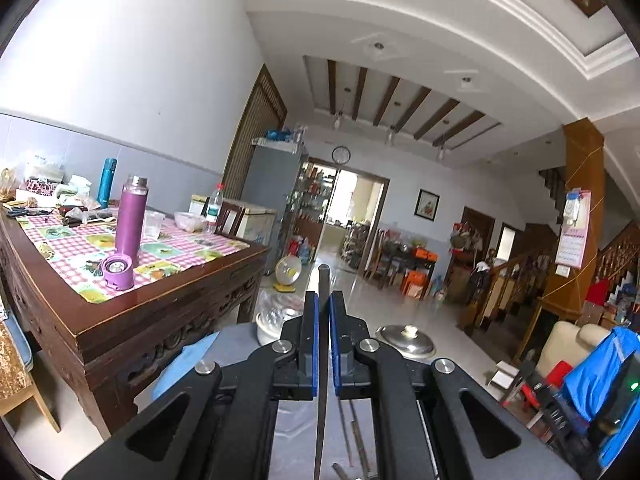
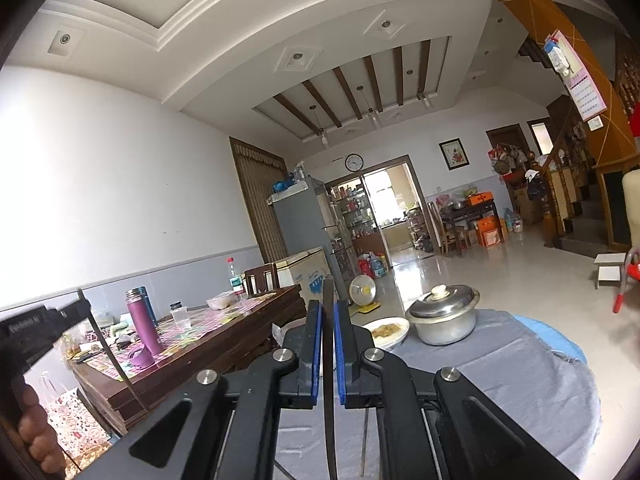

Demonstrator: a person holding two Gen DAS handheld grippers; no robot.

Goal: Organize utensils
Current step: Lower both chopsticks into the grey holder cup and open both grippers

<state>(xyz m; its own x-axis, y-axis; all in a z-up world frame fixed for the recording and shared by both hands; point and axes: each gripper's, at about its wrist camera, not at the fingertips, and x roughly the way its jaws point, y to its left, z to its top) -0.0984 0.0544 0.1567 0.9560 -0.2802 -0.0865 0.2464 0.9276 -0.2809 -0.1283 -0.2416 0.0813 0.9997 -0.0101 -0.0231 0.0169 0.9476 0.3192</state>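
Chopsticks: one dark stick (image 1: 322, 360) is sitting clamped in the left gripper (image 1: 324, 300), another (image 2: 329, 368) in the right gripper (image 2: 328, 308). Both sets of blue-padded jaws are nearly shut, pressing on the thin sticks, tips poking out past the fingers. More metal utensils (image 1: 354, 436) are lying on the grey cloth (image 2: 520, 380) below the left gripper, near edge.

Cloth is covering a round blue table (image 2: 568, 344); its far and right edge is showing. A lidded steel pot (image 2: 444, 314) and a plate (image 2: 388, 332) are sitting on the far side, just beside each other.

Left is a dark wooden table (image 1: 160, 312) with a checked mat, purple flask (image 1: 130, 220), its cap (image 1: 117, 270) near the edge, a clear cup and a water bottle. A fan (image 2: 362, 290) is standing on the glossy floor beyond. Far end is a doorway, clock, fridge; stairs on the right. Open floor is stretching ahead.

The left gripper is also showing at the right view's left edge (image 2: 86, 304), a hand (image 2: 36, 432) holding it, stick hanging down.
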